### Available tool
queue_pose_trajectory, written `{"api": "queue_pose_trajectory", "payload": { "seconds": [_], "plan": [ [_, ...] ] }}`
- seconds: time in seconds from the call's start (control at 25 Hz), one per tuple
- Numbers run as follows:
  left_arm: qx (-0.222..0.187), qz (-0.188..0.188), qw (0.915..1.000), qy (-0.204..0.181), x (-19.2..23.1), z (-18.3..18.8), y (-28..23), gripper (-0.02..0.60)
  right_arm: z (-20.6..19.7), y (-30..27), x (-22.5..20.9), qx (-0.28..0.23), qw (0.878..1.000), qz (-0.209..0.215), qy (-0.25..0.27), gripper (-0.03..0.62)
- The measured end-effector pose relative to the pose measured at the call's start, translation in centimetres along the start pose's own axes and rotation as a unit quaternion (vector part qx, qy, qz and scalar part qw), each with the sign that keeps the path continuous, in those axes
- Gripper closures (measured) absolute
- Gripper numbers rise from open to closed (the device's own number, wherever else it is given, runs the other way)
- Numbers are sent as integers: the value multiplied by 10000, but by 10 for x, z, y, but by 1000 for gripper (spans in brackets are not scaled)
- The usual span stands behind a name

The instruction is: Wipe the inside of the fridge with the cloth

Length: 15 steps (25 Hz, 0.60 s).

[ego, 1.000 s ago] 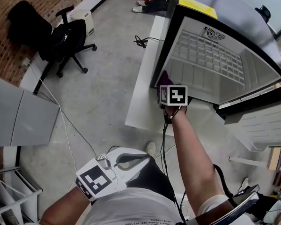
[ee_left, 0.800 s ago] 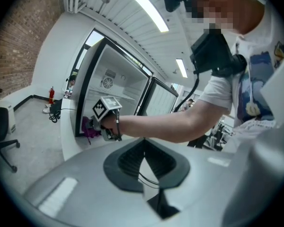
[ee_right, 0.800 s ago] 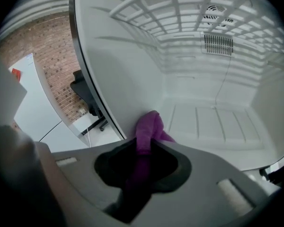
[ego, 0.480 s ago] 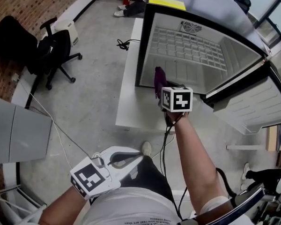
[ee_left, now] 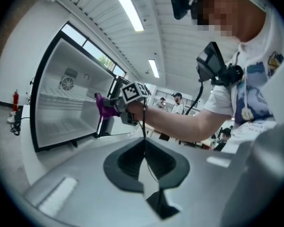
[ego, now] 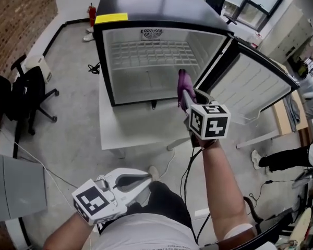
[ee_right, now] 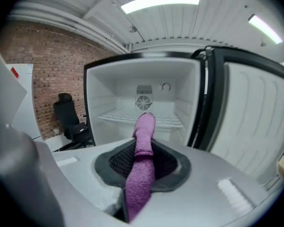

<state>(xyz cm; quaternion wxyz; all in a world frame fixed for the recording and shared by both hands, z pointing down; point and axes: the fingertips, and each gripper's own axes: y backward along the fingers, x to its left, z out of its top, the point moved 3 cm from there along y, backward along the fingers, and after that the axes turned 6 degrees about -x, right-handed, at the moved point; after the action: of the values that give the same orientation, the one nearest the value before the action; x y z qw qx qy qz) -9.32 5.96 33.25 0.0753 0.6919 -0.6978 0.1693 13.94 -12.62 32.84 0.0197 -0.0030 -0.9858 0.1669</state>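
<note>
Right gripper (ee_right: 144, 148) pinches the cloth (ee_right: 143, 126) just outside the open fridge (ee_right: 132, 84); left gripper (ee_left: 144, 174) is closed, empty. Held as a narrow fold, the cloth could slip under pressure; bare jaws might then scrape the walls.

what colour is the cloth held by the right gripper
Purple. The cloth shows best in the right gripper view, pinched between the jaws.

My head camera looks steeply down on the open fridge (ego: 156, 7), in the frame's upper middle. The right gripper view faces straight into it from close by. The left gripper view sits lower and farther back, sharing the fridge at frame left and the right gripper (ee_left: 108, 104) before it.
</note>
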Motion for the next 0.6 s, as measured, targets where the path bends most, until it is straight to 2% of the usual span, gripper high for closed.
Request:
{"api": "queue_pose_trajectory", "payload": {
  "seconds": [0.28, 0.44, 0.6],
  "plan": [
    [41, -267, 9994, -201, -15, 7, -47, 578, 53, 72, -96, -1082, 9913, -750, 46, 520],
    [-10, -225, 9995, -200, -23, 21, -87, 577, 72, 85, -133, -1426, 9870, -717, 198, 520],
    [51, -357, 9989, -297, -38, 28, -130, 577, 82, 92, -158, -1615, 9842, -597, 412, 520]
  ]
}}
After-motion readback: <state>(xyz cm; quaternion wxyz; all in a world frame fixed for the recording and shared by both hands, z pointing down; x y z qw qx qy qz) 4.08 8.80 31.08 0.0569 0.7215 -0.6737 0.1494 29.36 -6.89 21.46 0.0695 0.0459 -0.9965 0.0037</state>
